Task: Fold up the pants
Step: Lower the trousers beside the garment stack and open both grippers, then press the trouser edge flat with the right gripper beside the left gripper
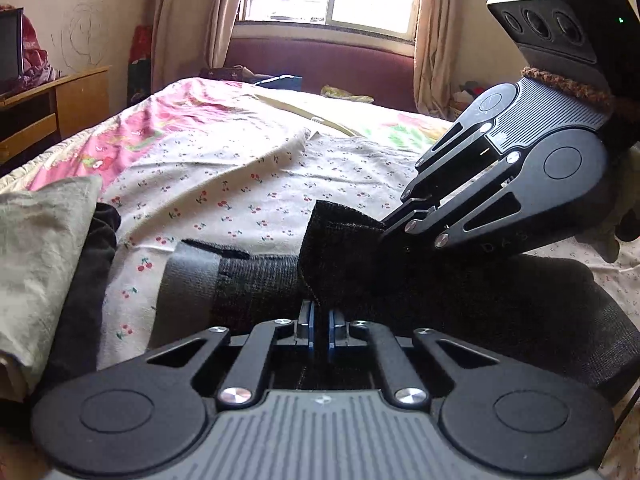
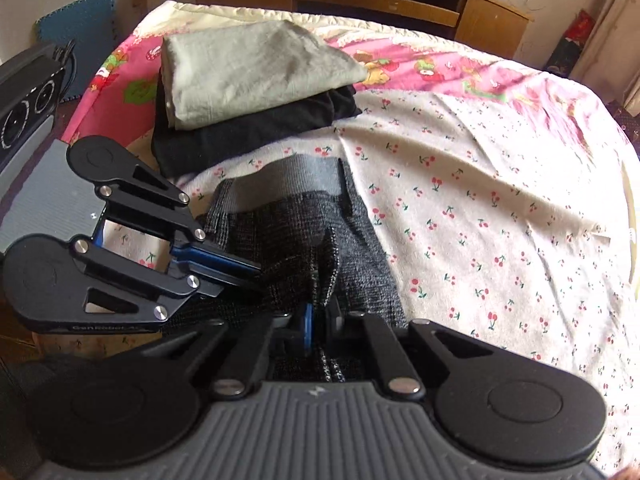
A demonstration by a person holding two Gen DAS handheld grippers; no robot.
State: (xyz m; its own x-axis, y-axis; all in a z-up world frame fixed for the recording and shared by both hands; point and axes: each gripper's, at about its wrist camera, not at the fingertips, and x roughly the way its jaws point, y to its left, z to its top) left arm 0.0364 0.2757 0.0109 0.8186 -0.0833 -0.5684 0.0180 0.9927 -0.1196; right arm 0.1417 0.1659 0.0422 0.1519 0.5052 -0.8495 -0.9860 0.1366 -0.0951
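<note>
Both claws, left claw and right claw, pinch the dark pants.

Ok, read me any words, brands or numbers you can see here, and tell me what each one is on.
"DAS": embossed on the right gripper, partly cut off.
"GenRobot.AI", roughly: faint embossed line on the left gripper, blurred, so the reading is uncertain.
Small logo mark, no letters, on each gripper's ribbed grey base.
Nothing else readable.

Coarse-woven dark cloth pants, matt cotton bedsheet, glossy wooden cabinet.
</note>
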